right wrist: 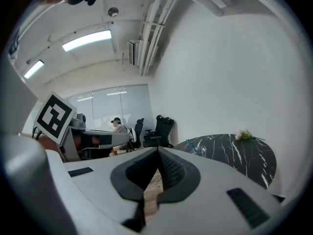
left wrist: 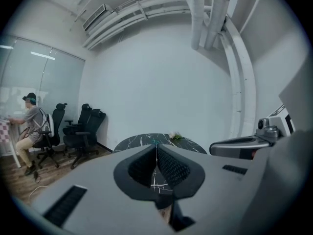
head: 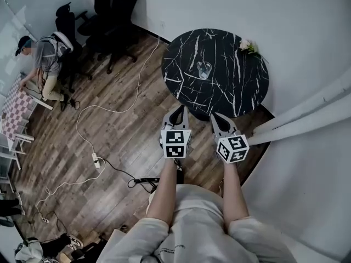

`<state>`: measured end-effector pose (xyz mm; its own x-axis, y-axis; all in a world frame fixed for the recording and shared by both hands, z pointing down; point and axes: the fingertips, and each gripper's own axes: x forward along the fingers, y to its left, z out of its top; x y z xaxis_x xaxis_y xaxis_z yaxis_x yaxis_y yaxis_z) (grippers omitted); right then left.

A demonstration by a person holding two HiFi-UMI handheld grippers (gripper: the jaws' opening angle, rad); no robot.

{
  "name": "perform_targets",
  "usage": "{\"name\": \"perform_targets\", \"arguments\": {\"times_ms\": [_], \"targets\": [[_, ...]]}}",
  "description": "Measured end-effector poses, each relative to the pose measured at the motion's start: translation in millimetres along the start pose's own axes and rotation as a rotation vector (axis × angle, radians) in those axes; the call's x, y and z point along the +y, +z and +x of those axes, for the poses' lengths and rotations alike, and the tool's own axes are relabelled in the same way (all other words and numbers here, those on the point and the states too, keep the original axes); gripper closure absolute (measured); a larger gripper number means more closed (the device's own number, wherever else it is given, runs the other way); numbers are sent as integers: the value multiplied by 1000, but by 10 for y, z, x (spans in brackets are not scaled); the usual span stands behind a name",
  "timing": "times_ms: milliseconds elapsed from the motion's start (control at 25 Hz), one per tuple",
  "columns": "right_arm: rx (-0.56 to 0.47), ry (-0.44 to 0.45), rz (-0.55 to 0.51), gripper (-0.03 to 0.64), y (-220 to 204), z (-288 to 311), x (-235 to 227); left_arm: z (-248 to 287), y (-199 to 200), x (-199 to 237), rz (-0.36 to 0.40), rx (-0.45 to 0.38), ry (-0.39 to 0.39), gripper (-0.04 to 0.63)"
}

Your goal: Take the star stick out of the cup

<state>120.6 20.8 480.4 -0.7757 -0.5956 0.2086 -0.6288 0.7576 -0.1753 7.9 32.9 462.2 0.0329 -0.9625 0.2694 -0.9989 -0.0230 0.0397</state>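
Now both grippers hang in the air at the near side of the round black table (head: 186,86), over the wooden floor (head: 120,141), and they do not touch the table. The left gripper (head: 177,113) has its two jaws pressed together at the tips, with nothing between them; its own view shows only the table top behind the closed tips. The right gripper (head: 218,119) is just beside it, and its jaws are also together and hold nothing.

The clear cup (head: 204,69) stands upright near the middle of the table, well apart from both grippers. In the right gripper view a thin teal stick (right wrist: 190,143) rises from the cup; its star shape is too small to tell. A small bunch of pale flowers (head: 248,45) lies at the far edge of the table, beside the white wall.

To the left of the table, some black office chairs (head: 109,10) stand at the wall. Further left from them a person (head: 44,59) sits and bends over a checked surface. A white cable (head: 82,119) runs across the floor from the table side to a power strip (head: 96,160).
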Motion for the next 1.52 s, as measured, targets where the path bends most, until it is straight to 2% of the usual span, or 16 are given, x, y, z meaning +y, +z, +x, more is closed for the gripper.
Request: {"name": "perform_targets", "arguments": {"times_ms": [280,480,760,960,1120,1520], "targets": [[7,-31,62,583,82,546,-191,430,34,379,20,35,-49,572],[-50,-91,214,583,127,762,-395,645,9,651,-6,39,-76,572],[-153,-147,371,583,57,871,-428,752,-193,884,4,77,-129,572],[-136,-170,349,583,-9,905,-490,883,-191,924,-16,69,-143,572],[-180,-149,405,583,12,944,-619,982,-180,895,-1,72,-168,572],[-72,-138,257,583,169,1377,-944,1486,5,986,-10,83,-170,572]]}}
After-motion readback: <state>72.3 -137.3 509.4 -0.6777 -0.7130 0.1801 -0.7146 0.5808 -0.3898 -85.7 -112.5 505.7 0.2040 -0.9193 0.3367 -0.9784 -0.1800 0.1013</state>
